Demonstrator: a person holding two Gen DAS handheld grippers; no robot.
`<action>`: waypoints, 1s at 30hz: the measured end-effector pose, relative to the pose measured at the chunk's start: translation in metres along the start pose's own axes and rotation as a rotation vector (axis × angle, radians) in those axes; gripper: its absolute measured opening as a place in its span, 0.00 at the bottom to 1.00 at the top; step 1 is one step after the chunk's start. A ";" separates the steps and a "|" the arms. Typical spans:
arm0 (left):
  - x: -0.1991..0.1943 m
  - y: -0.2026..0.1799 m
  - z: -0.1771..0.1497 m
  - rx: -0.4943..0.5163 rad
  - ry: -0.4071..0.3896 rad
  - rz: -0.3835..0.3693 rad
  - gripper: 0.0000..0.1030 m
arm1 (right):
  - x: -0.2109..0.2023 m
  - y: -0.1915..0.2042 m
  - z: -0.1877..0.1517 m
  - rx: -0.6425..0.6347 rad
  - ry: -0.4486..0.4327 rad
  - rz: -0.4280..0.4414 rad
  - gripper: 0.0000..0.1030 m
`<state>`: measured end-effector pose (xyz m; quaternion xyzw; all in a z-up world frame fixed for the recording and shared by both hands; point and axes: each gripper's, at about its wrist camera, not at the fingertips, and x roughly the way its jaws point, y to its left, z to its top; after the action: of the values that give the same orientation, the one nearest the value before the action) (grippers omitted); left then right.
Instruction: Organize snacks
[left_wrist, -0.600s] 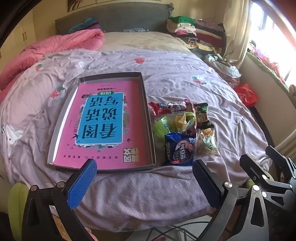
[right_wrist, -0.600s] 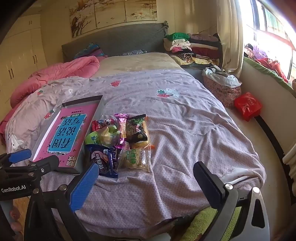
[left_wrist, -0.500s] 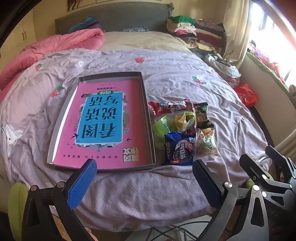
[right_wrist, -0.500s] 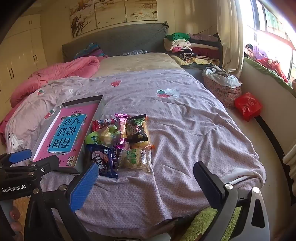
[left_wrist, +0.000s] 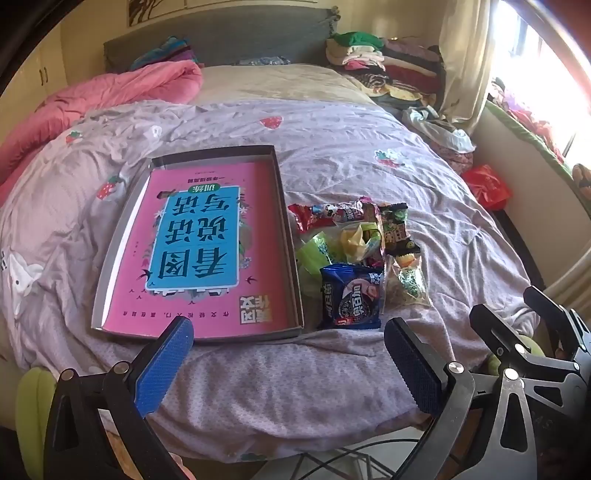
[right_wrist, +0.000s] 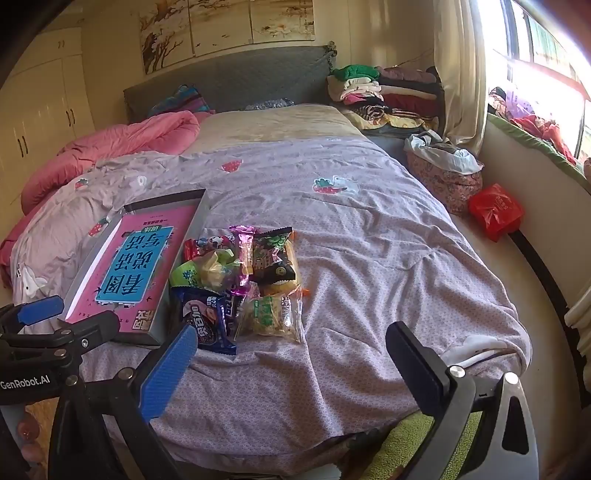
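A lilac bedspread (left_wrist: 351, 155) dotted with tiny white specks and red strawberry motifs carries a grey box (left_wrist: 284, 221) lined in pink with a turquoise panel, beside a dark blue snack packet (left_wrist: 351, 299), a red wrapper (left_wrist: 306, 218), lime-green sweets (left_wrist: 317, 251) and a magenta wrapper (right_wrist: 244, 258).

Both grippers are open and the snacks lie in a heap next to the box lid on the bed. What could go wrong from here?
1. The snack packets overlap in one heap, so the right hand-held gripper may pinch two at once or drag a neighbour.
2. The wrinkled bedsheet is soft; fingers closing low may catch fabric.
3. The shallow tray rests on soft bedding, so the left hand-held gripper may tilt it by pressing its rim.
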<state>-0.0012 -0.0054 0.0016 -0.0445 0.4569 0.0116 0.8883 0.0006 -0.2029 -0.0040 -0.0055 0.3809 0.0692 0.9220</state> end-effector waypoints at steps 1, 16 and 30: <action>0.000 0.000 0.000 0.000 0.000 0.000 1.00 | 0.000 0.000 0.000 0.001 0.001 -0.001 1.00; -0.002 -0.001 0.001 0.000 -0.003 -0.008 1.00 | 0.000 -0.004 0.001 0.004 -0.001 -0.001 1.00; 0.000 -0.002 0.000 0.008 0.004 -0.027 1.00 | 0.002 -0.003 0.000 0.008 0.003 0.002 1.00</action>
<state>-0.0006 -0.0077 0.0016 -0.0469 0.4579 -0.0024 0.8878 0.0025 -0.2056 -0.0058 -0.0016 0.3824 0.0687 0.9215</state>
